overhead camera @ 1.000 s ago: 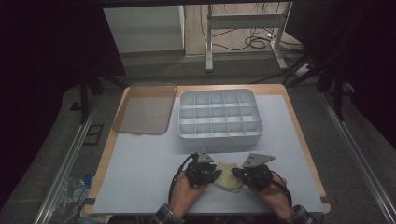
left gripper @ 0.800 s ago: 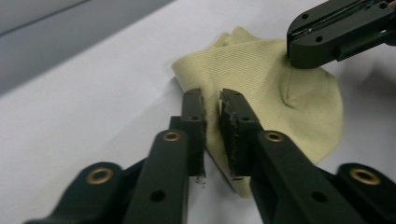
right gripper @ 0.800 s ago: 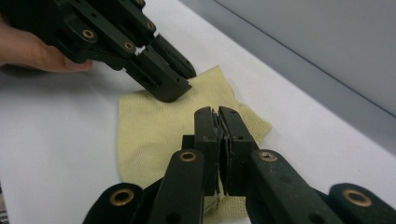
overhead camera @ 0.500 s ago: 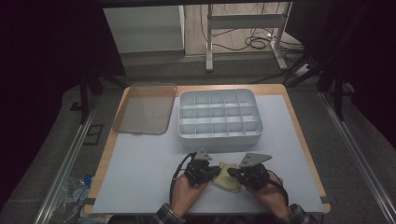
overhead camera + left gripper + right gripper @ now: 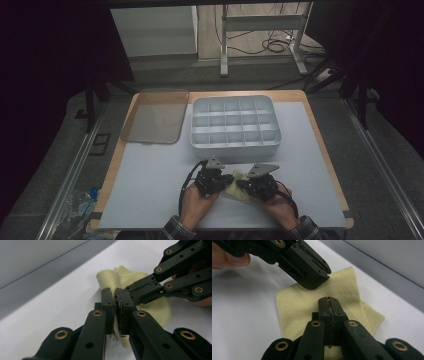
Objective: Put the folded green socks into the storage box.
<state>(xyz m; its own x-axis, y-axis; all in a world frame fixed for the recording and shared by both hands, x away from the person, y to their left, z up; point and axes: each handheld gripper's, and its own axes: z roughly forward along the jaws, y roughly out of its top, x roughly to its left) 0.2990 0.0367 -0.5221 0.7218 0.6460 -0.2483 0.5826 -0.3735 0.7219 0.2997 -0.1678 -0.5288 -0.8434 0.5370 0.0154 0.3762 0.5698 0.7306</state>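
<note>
Pale yellow cloth (image 5: 238,190) lies on the near middle of the white surface (image 5: 150,185), between both hands. Left gripper (image 5: 115,293) fingers clamped on a raised fold of it; right gripper (image 5: 329,303) fingers pressed together on its edge, likely pinning it so the fold can be pulled over. Divided tray (image 5: 234,125) and lid (image 5: 155,116) sit far off, untouched.

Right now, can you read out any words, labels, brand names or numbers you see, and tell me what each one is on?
None: no readable text anywhere.
The yellow cloth, the compartment tray, the clear lid, the left tool and the right tool carry no print, label or number.
</note>
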